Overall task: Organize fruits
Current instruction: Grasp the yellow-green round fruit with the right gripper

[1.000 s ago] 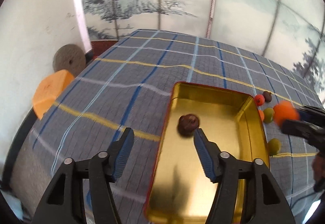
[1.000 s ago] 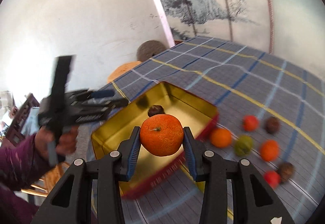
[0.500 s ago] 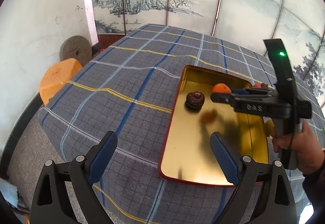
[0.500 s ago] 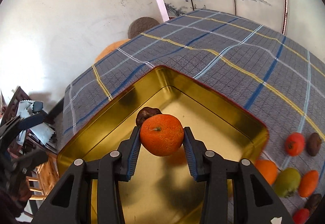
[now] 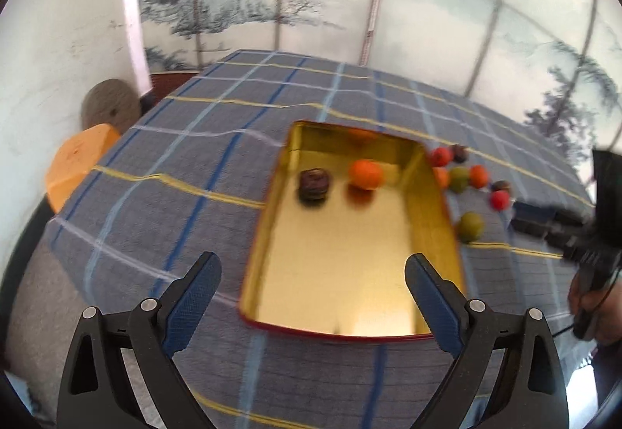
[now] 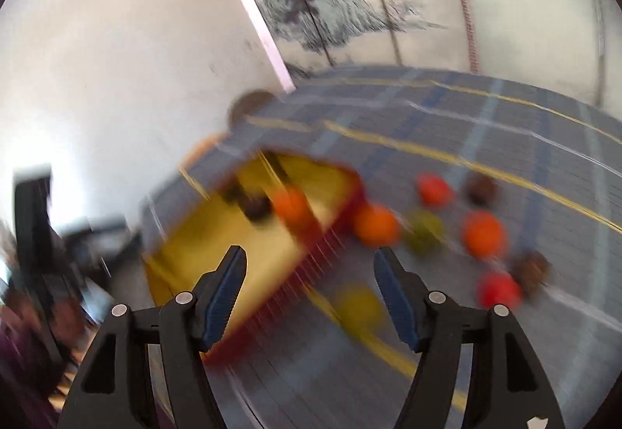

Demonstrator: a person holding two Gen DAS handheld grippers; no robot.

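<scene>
The right gripper (image 6: 309, 287) no longer pinches the orange (image 5: 365, 174): its fingers are spread and empty. The orange now lies in the tin (image 5: 435, 203), beyond the left gripper (image 5: 313, 287), whose fingers are spread too. More fruits wait on the counter (image 5: 175, 156).

Near half of the gold tin (image 5: 350, 273) is bare floor, easy to drop into from above. Far end's taken by the dark fruit (image 5: 314, 184) and orange (image 5: 365, 174). Loose fruit cluster (image 5: 462, 178) crowds the tin's right wall.
</scene>
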